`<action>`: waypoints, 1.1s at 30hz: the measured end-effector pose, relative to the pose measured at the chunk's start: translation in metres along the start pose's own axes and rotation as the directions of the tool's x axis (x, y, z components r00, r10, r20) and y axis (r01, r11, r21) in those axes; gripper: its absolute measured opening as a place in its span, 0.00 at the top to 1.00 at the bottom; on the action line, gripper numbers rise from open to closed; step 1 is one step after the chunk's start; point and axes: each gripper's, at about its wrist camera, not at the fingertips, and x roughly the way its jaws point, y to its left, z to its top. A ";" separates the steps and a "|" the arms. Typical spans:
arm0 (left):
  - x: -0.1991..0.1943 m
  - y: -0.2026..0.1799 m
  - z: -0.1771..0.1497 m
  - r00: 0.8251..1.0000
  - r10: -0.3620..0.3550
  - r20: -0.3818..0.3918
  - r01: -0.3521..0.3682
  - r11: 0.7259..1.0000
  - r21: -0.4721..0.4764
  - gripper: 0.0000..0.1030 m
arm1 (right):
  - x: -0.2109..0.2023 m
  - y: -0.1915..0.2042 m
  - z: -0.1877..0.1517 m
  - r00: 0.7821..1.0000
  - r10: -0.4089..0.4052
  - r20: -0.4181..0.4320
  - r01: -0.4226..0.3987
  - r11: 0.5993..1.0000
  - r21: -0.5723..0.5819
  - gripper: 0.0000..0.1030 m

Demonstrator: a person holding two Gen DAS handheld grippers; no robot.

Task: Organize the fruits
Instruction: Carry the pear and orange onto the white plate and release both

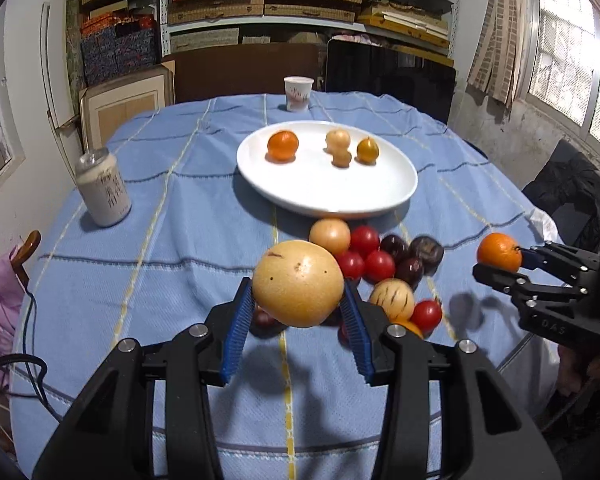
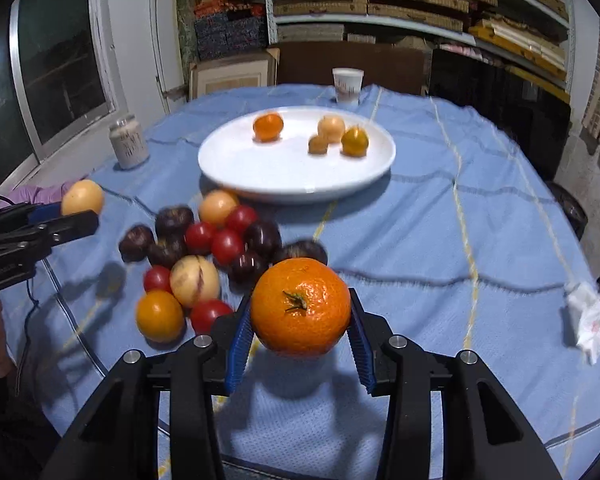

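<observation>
Left gripper (image 1: 298,300) clamps a yellow fruit (image 1: 298,283), right gripper (image 2: 300,320) clamps an orange (image 2: 300,306)

I saw a table (image 1: 172,248) with a blue cloth. On it lay a white plate (image 1: 396,188), a cup (image 1: 298,94), a jar (image 1: 104,188), a pile of fruit (image 2: 220,240) and a crumpled tissue (image 2: 588,320).

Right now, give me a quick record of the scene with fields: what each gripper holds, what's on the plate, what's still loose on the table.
left gripper: shut on pale yellow fruit
right gripper: shut on mandarin
white plate: one orange fruit, three small yellow-tan fruits
fruit pile: loose on blue tablecloth, in front of the plate
other items: paper cup, white jar
</observation>
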 end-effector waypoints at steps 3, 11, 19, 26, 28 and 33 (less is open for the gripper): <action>-0.003 0.001 0.025 1.000 -0.011 0.019 0.011 1.000 0.007 0.58 | -0.016 -0.005 0.024 0.999 -0.011 0.051 0.012 1.000 -0.015 0.57; 0.011 -0.008 0.089 0.998 0.017 0.057 -0.021 0.998 0.059 0.58 | -0.033 -0.024 0.094 0.986 -0.058 0.154 0.062 0.998 -0.021 0.57; 0.094 -0.002 0.134 0.998 -0.015 -0.066 0.015 1.000 0.004 0.58 | 0.032 -0.030 0.139 0.996 -0.034 0.085 0.035 0.999 -0.011 0.57; 0.176 0.004 0.140 0.980 -0.012 -0.197 0.010 1.000 -0.009 0.58 | 0.113 -0.031 0.153 0.999 -0.010 -0.041 0.010 1.000 -0.011 0.57; 0.192 0.006 0.140 0.976 -0.011 -0.218 0.008 1.000 -0.014 0.58 | 0.134 -0.031 0.154 0.998 -0.014 -0.069 0.013 1.000 -0.016 0.57; 0.219 0.010 0.140 0.968 -0.002 -0.251 -0.005 1.000 -0.025 0.52 | 0.166 -0.031 0.153 0.994 -0.005 -0.112 0.002 1.000 -0.031 0.54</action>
